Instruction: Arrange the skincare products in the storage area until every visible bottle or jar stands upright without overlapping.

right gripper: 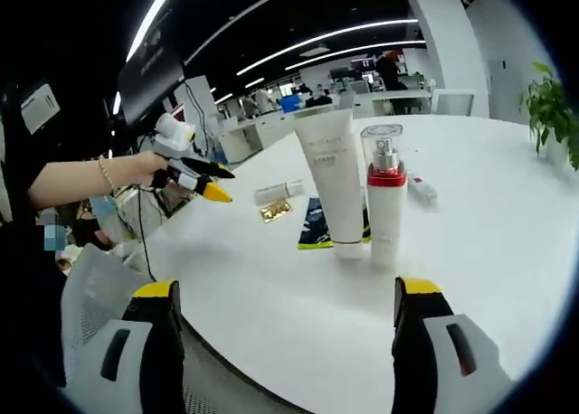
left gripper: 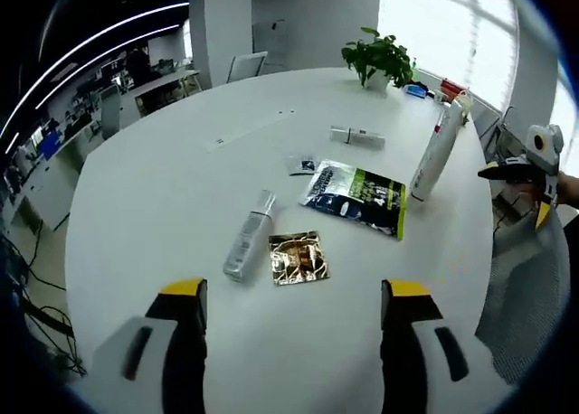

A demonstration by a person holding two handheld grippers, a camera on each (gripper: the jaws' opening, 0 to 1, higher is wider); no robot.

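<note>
On the round white table [left gripper: 163, 197] a clear bottle [left gripper: 247, 236] lies on its side, beside a gold sachet [left gripper: 298, 258]. A small white tube [left gripper: 357, 136] lies flat farther back. Near the right edge a tall white tube [left gripper: 435, 156] stands upright with a red-banded pump bottle [left gripper: 459, 102] just behind it. My left gripper [left gripper: 294, 319] is open above the near table edge, holding nothing. In the right gripper view the tall tube [right gripper: 333, 183] and pump bottle [right gripper: 384, 197] stand side by side ahead of my open, empty right gripper [right gripper: 285, 342]. The lying bottle [right gripper: 279, 192] is behind them.
A dark and green packet [left gripper: 355, 195] and a small sachet [left gripper: 302, 165] lie mid-table. A potted plant [left gripper: 380, 60] stands at the far edge. My right gripper [left gripper: 525, 165] hovers off the table's right side. A hand holds the left gripper [right gripper: 194, 174] over a mesh chair [right gripper: 99, 287].
</note>
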